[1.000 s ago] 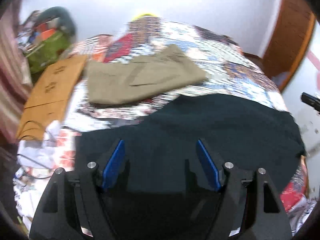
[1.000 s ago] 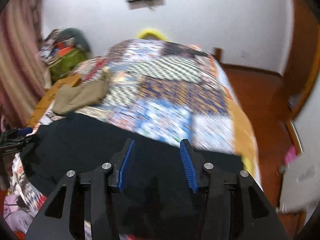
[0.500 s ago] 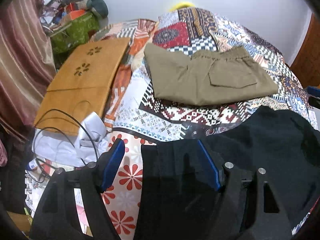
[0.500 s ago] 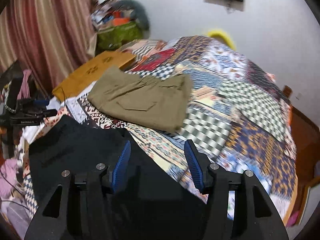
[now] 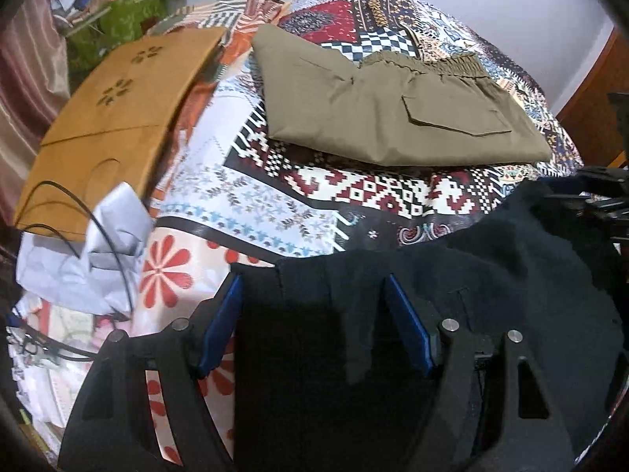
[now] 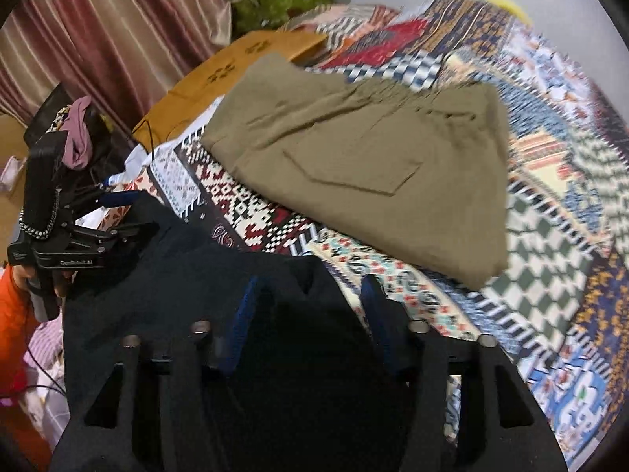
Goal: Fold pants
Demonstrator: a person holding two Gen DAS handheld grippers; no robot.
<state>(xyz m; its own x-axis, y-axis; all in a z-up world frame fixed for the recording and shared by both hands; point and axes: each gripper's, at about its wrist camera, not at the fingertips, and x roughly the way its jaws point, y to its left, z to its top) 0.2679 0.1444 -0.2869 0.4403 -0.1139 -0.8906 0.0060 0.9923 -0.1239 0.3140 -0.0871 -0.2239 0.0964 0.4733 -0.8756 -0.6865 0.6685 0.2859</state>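
Black pants lie on bed nearest the person, long axis running across from one gripper to the other. Left gripper over their left edge, fingers spread wide, cloth between them but not pinched. Right gripper over opposite end, fingers just been closing, dark cloth between; grip uncertain. Both angled steeply down. Folded khaki pants further up bed, apart.

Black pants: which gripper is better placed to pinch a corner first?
Left, probably. The left gripper has the black pants' squared corner lying between its open pads. The right gripper, jaws just narrowing, straddles a bunched peak of cloth; no clean edge shows there, and its view is blurred.
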